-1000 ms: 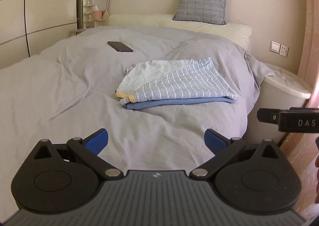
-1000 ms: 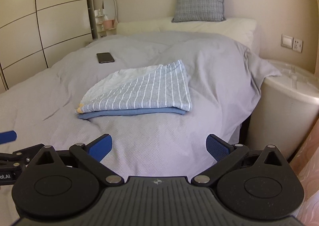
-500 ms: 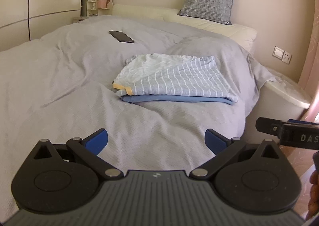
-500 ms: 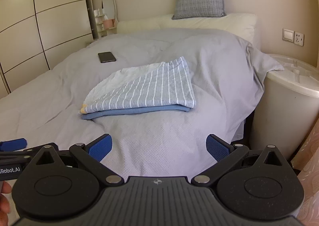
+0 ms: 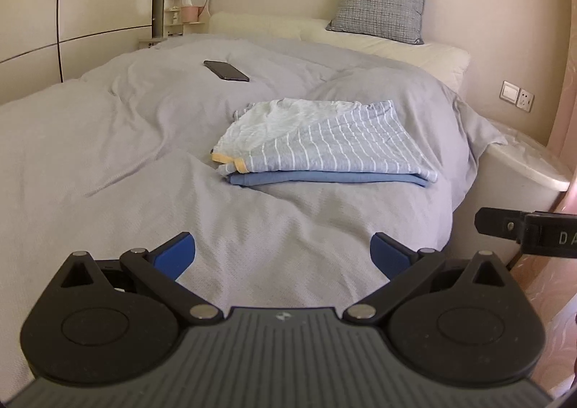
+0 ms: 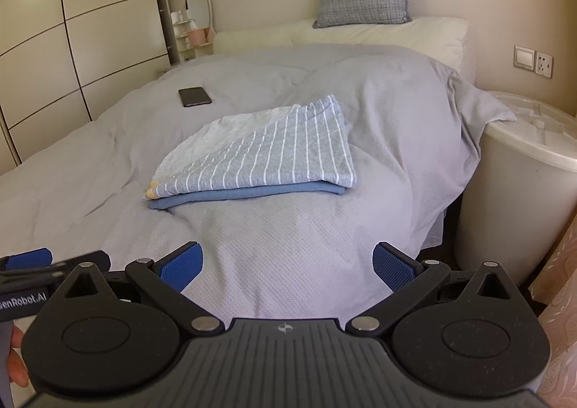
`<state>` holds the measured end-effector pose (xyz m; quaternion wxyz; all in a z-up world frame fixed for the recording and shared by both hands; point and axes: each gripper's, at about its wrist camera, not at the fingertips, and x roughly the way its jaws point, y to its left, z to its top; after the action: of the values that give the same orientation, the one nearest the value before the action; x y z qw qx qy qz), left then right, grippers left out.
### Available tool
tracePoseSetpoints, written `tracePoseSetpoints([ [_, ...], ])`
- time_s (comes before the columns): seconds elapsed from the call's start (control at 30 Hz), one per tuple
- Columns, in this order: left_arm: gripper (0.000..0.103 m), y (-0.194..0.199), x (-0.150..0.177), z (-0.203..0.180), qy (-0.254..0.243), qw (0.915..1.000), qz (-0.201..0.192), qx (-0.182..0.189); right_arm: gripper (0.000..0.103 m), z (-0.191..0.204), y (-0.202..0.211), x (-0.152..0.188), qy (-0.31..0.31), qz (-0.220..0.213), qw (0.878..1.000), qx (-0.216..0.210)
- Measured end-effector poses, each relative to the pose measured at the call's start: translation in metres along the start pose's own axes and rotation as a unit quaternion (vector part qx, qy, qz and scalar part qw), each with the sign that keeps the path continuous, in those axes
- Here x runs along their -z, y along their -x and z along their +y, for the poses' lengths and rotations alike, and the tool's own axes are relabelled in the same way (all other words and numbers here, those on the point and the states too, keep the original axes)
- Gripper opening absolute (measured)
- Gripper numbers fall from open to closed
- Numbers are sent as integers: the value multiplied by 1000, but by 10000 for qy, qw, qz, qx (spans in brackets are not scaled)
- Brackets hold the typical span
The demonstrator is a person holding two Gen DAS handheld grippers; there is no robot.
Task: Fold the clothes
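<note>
While both grippers, left gripper (image 5: 283, 249) and right gripper (image 6: 287, 260), hang spread wide and empty, the folded clothes (image 5: 324, 145) lie on the bed (image 5: 108, 155) well ahead of the fingers; a careless nudge could likely undo the stack.

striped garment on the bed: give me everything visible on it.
The striped garment is grey-blue knit-looking fabric with thin white stripes, folded into a flat, roughly rectangular packet. One corner area shows a paler, crinkled side, and a yellow trim peeks out at the left front corner. It lies on top of a folded plain blue garment, edges nearly aligned, and the stack rests on the grey duvet. Neither gripper touches it; the left gripper and right gripper are both short of it, fingers apart.
</note>
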<state>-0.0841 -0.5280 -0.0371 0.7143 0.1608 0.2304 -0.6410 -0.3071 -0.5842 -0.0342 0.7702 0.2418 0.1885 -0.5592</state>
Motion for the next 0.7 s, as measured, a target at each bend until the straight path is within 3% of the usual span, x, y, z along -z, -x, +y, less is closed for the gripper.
tracePoseSetpoints([
  [0.13,102,-2,3,-8,-78,9993,305,-215,103,-2,5,1,-30,-13,10000,-4],
  [0.7,102,33,11,-27,-103,9990,392,-213,103,0,40,10,18,-45,9999,-101],
])
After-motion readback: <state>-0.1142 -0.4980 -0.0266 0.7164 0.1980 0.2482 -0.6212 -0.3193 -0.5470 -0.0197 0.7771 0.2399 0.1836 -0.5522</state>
